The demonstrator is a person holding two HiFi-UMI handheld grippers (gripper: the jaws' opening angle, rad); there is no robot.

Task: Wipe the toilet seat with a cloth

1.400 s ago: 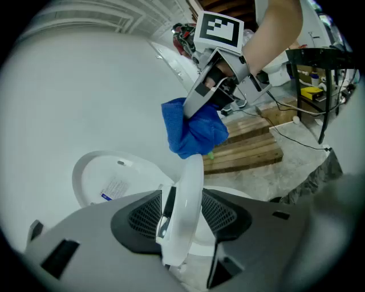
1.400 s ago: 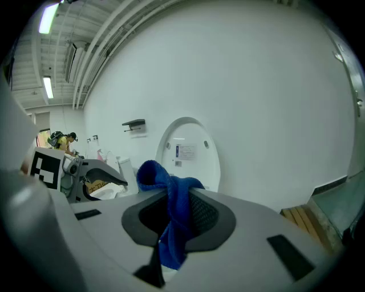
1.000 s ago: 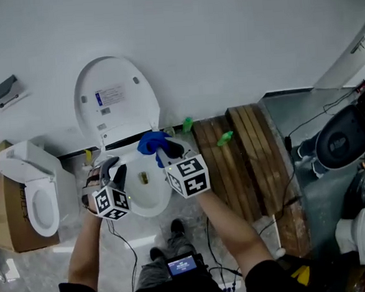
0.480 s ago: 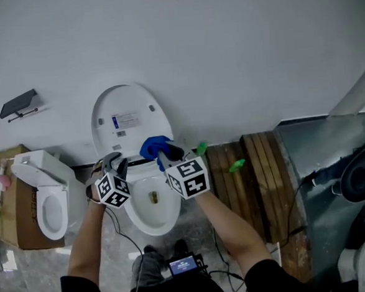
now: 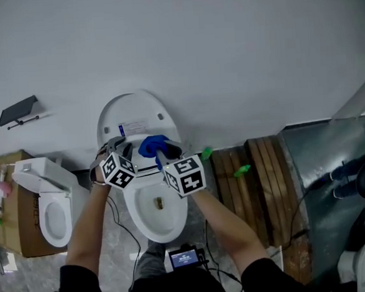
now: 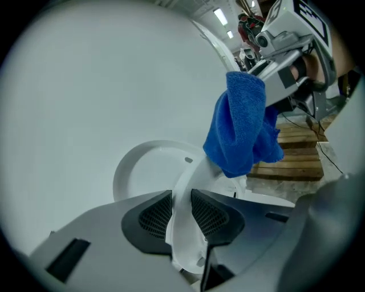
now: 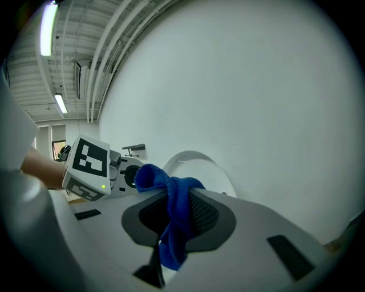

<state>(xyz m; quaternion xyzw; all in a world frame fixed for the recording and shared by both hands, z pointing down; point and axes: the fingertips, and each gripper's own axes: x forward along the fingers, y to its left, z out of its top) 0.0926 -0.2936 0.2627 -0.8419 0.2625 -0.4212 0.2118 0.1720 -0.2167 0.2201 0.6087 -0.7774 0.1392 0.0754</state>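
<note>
The left gripper (image 6: 181,214) has just been closing its ribbed dark pads (image 6: 154,217), which pinch the smooth white seat (image 6: 197,171) standing on edge between them. The rounded lid (image 6: 142,165) lies just beyond. The right gripper (image 7: 174,214) clamps a fuzzy blue cloth (image 7: 171,191) that bunches above its jaws and droops below them.

Soft, even light from ceiling tubes (image 7: 49,27); strong fisheye curvature, dark corners, blurry foreground.
</note>
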